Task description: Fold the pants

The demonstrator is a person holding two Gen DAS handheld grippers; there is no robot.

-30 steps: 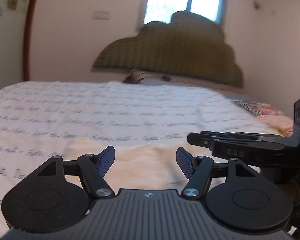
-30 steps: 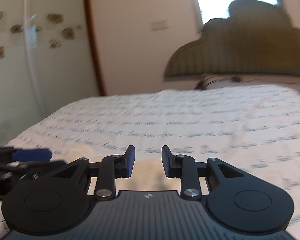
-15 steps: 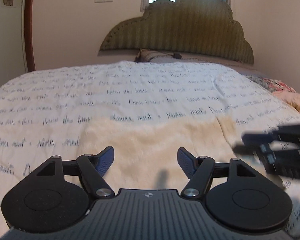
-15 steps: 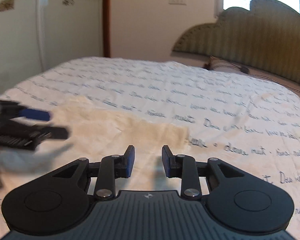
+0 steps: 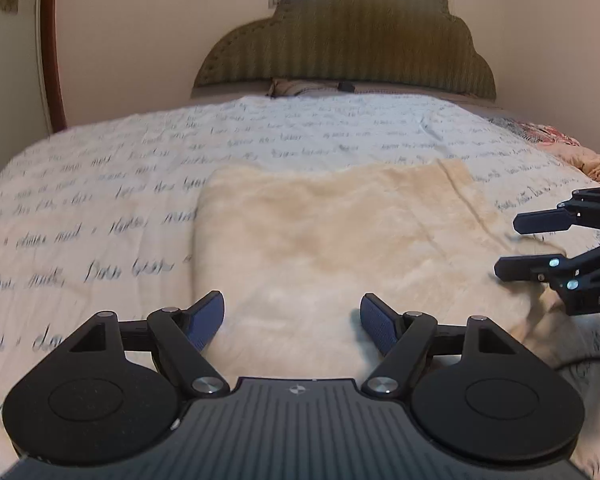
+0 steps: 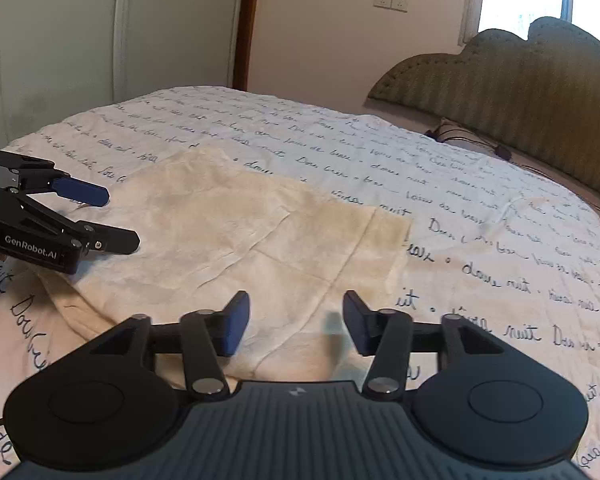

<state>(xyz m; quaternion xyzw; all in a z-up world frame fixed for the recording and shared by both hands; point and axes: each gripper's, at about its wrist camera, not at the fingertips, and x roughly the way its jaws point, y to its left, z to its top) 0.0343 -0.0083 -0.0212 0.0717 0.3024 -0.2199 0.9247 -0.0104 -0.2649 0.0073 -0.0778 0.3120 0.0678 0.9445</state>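
Cream fleece pants [image 5: 340, 240] are lying folded flat on the script-printed bedspread [image 5: 100, 184], short of the green headboard [image 5: 340, 40]. Left claw [image 5: 292, 322] is hovering released over their near edge; right claw [image 6: 296, 322], likewise spread and gripping nothing, is hovering over the near right corner.

Cream fleece pants [image 5: 340, 232] lie on a white bedspread with dark cursive script [image 5: 100, 184]; olive ribbed headboard [image 5: 348, 40] at twelve o'clock.
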